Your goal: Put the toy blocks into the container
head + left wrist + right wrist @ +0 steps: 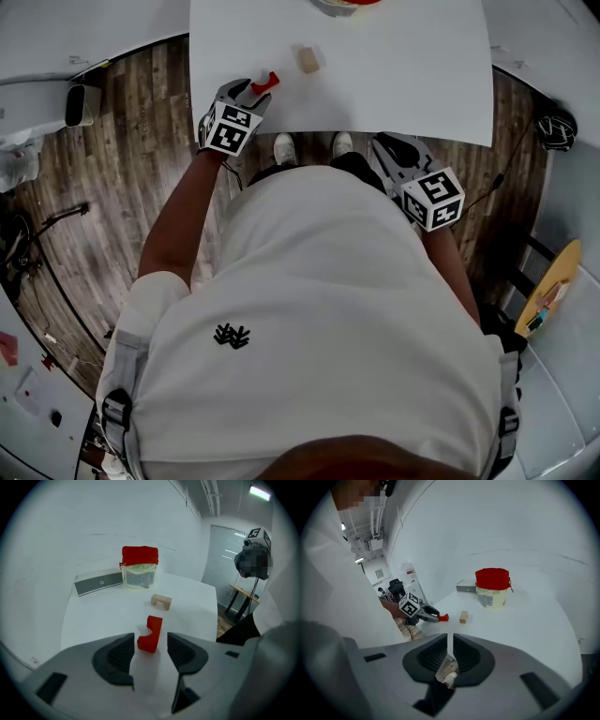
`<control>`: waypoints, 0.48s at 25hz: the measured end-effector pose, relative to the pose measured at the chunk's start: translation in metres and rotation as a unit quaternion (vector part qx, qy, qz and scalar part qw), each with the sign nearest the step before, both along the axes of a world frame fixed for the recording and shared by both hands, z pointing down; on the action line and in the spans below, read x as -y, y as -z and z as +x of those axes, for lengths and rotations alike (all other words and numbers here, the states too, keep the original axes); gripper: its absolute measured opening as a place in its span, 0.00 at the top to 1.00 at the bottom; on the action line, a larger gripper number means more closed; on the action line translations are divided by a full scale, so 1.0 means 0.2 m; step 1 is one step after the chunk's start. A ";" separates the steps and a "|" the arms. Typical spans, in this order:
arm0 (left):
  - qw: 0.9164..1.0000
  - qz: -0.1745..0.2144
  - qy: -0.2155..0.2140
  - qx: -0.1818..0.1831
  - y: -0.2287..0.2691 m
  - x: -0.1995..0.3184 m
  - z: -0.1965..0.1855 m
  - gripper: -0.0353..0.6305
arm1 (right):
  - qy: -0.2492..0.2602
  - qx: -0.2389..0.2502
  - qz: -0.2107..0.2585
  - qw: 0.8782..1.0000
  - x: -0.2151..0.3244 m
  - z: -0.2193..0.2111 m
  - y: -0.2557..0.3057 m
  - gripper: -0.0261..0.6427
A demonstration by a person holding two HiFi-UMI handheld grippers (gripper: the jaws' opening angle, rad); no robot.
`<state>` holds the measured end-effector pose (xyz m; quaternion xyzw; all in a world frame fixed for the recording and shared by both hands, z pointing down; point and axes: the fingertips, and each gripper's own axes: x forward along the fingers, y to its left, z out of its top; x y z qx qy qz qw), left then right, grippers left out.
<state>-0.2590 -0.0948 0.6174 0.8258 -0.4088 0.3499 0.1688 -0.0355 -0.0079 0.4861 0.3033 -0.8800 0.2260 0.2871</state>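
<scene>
Left hand-held gripper [150, 645] has its jaws apart around the red arch block [151, 632] on the tabletop [103, 616] — not squeezing yet — likely to grab it for the red-topped tub [139, 571] farther ahead.

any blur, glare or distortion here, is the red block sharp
Head view: even light, sharp, container cropped at the top edge. Left gripper view: dark round vignette, red block sharp, soft shadow beneath. Right gripper view: same vignette, walls bowed by the wide lens.
</scene>
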 end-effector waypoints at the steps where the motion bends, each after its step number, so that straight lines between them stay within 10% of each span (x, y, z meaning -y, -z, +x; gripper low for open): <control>1: 1.000 -0.004 -0.001 0.004 -0.02 0.00 0.00 0.61 | -0.003 -0.001 -0.002 1.000 -0.01 0.01 0.00 0.90; 12: 1.000 -0.006 0.015 0.021 -0.06 0.02 0.01 0.71 | -0.015 0.001 -0.003 1.000 -0.05 0.05 0.00 0.90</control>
